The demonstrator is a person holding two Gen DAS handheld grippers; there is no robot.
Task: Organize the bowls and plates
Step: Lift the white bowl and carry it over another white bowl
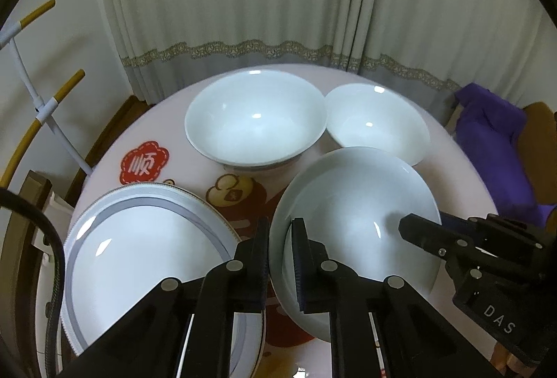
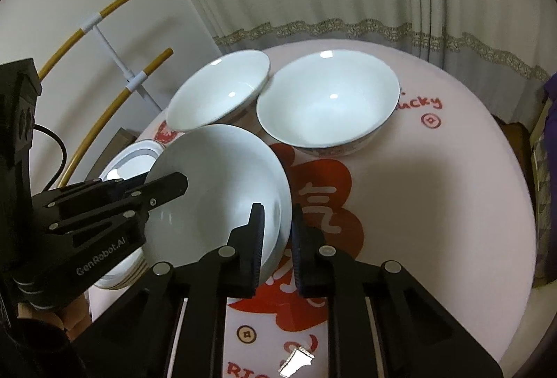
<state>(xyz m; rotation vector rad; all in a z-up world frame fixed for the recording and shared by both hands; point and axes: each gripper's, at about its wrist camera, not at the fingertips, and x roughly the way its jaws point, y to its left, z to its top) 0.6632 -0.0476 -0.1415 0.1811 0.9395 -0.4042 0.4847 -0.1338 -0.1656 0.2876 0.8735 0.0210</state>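
Note:
A shallow white bowl (image 1: 348,204) (image 2: 216,176) is held tilted between both grippers. My left gripper (image 1: 280,225) is shut on its left rim, one finger inside and one outside. My right gripper (image 2: 276,214) is shut on the opposite rim in the same way. Each gripper shows in the other's view: the right gripper (image 1: 414,228) and the left gripper (image 2: 170,184). Behind stand a large white bowl (image 1: 254,120) (image 2: 216,92) and a second white bowl (image 1: 376,124) (image 2: 327,103). A grey-rimmed plate (image 1: 139,256) (image 2: 128,162) tops a stack at the left.
The round table (image 2: 435,204) carries a pink cloth with red prints. Curtains hang close behind it. A white and yellow tube rack (image 1: 45,106) stands at the left. A purple cloth (image 1: 487,134) lies over a chair at the right.

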